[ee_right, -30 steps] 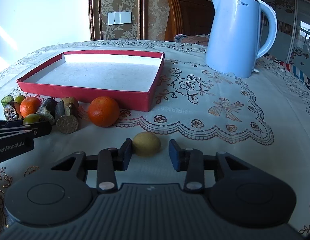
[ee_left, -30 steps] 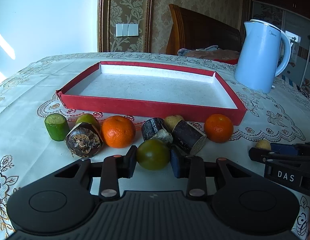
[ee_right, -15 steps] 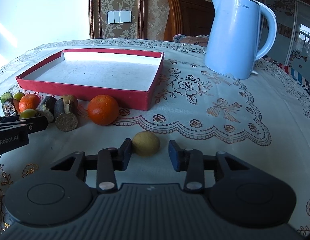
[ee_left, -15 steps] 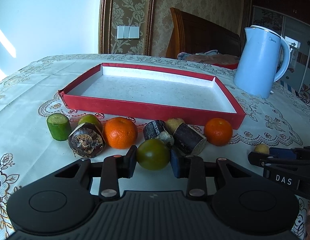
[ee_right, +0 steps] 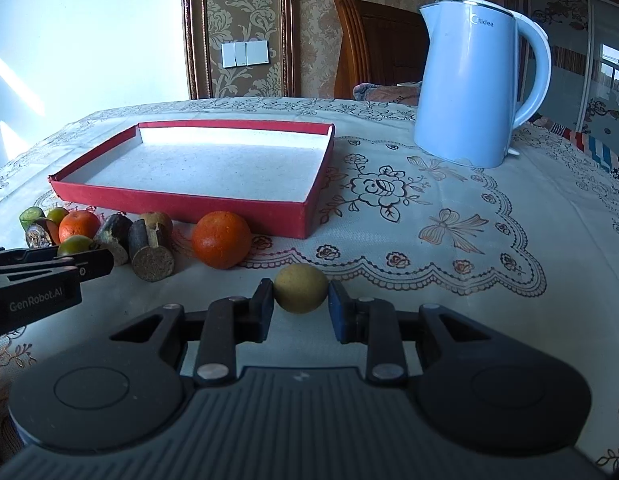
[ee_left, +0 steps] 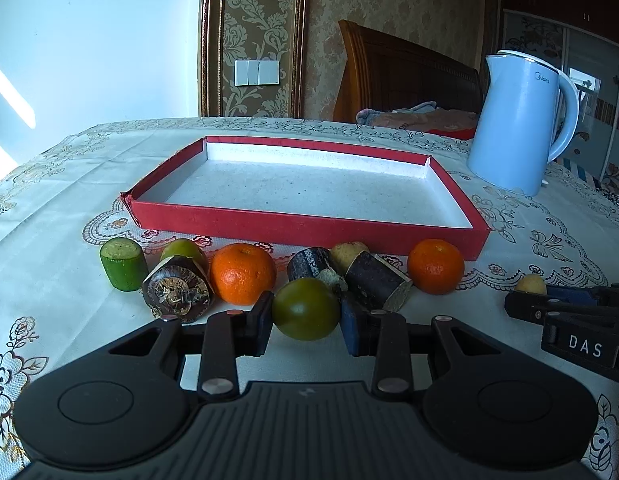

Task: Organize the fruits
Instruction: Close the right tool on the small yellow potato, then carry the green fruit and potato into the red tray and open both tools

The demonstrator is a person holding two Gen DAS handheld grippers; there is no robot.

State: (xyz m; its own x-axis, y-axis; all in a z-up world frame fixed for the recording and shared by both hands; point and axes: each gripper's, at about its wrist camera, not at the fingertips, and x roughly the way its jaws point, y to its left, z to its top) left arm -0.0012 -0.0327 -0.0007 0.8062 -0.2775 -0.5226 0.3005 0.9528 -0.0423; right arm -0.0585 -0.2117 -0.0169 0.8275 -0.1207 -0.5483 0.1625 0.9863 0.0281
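My left gripper (ee_left: pixel 307 322) is shut on a dark green round fruit (ee_left: pixel 306 309), held just above the tablecloth. My right gripper (ee_right: pixel 301 308) is shut on a small yellow-brown round fruit (ee_right: pixel 300 288). An empty red tray (ee_left: pixel 309 226) with a white floor lies behind the fruit row. In front of it lie two oranges (ee_left: pixel 243 274) (ee_left: pixel 435 266), a green cut piece (ee_left: pixel 122 264), dark sugarcane pieces (ee_left: pixel 376 286) and a brown-capped piece (ee_left: pixel 176 294). The right gripper shows at the right edge of the left wrist view (ee_left: pixel 569 320).
A light blue electric kettle (ee_left: pixel 521 124) stands right of the tray, large in the right wrist view (ee_right: pixel 473 80). A wooden chair (ee_left: pixel 405 76) stands behind the table. The lace-patterned tablecloth (ee_right: pixel 429 220) covers the table.
Both grippers have risen a little with their fruits. The right gripper's fingers closed from beside the yellow fruit onto it.
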